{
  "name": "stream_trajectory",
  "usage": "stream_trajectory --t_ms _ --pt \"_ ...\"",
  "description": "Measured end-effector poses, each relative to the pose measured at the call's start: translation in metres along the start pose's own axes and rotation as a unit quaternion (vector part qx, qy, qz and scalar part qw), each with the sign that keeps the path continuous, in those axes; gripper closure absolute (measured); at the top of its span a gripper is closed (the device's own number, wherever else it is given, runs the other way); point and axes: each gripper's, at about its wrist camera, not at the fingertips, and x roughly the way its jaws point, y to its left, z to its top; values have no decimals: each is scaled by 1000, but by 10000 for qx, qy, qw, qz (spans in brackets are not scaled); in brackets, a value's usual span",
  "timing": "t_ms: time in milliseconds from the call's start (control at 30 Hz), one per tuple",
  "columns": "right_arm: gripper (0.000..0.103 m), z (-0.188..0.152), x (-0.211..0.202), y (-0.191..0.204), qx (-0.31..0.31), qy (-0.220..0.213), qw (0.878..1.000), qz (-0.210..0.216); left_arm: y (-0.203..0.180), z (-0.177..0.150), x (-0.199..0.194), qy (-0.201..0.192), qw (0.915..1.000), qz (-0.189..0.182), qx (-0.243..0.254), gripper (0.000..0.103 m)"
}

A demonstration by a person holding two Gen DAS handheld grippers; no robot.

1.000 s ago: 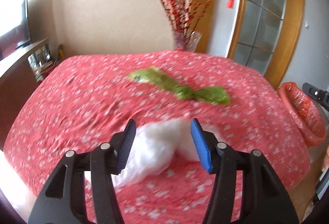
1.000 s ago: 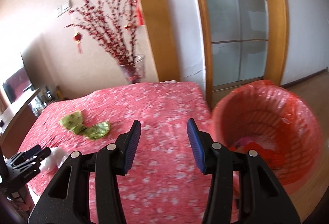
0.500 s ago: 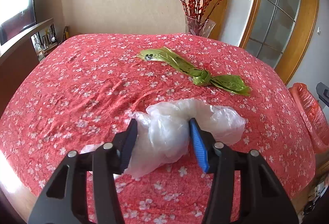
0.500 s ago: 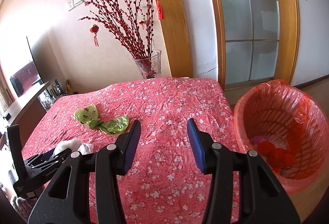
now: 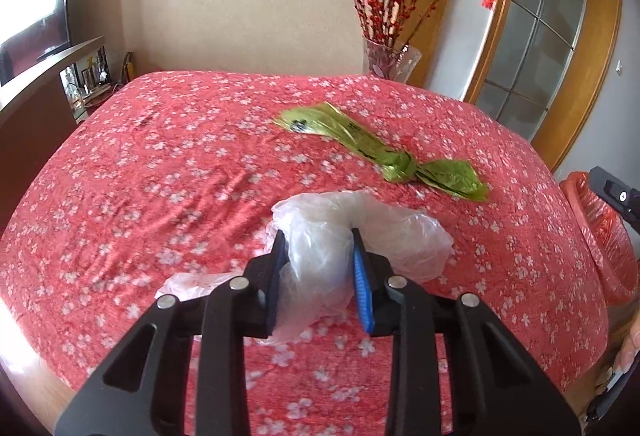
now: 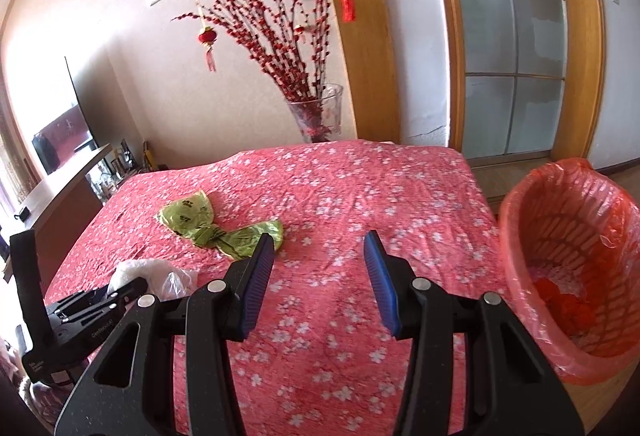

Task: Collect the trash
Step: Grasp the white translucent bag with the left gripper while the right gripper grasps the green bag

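The left tongs (image 5: 318, 236) are closing on the clear bag (image 5: 340, 236), bunched between their pads on the worktop (image 5: 160, 176). Best let them pinch fully before lifting, or the film may slip. The right tongs (image 6: 318, 240) hang open and empty; the bin (image 6: 568, 268) sits to their right.
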Motion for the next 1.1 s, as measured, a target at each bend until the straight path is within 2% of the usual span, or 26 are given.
stream_trajectory --t_ms 300,567,700,1033,1100 --pt "55 9 41 46 -273 277 9983 436 48 22 -10 -211 9985 248 -437 73" --pt "56 9 88 95 -650 720 9913 886 90 34 -12 -346 9951 507 -775 73" --pt "58 4 105 112 -859 904 9878 933 105 35 -12 -372 9935 599 -895 73" --pt "58 1 134 122 -1056 1175 9843 786 120 35 -10 -360 9921 643 -1013 73" --pt "62 1 138 124 -1118 1215 9834 754 121 35 -8 -341 9921 634 -1024 73"
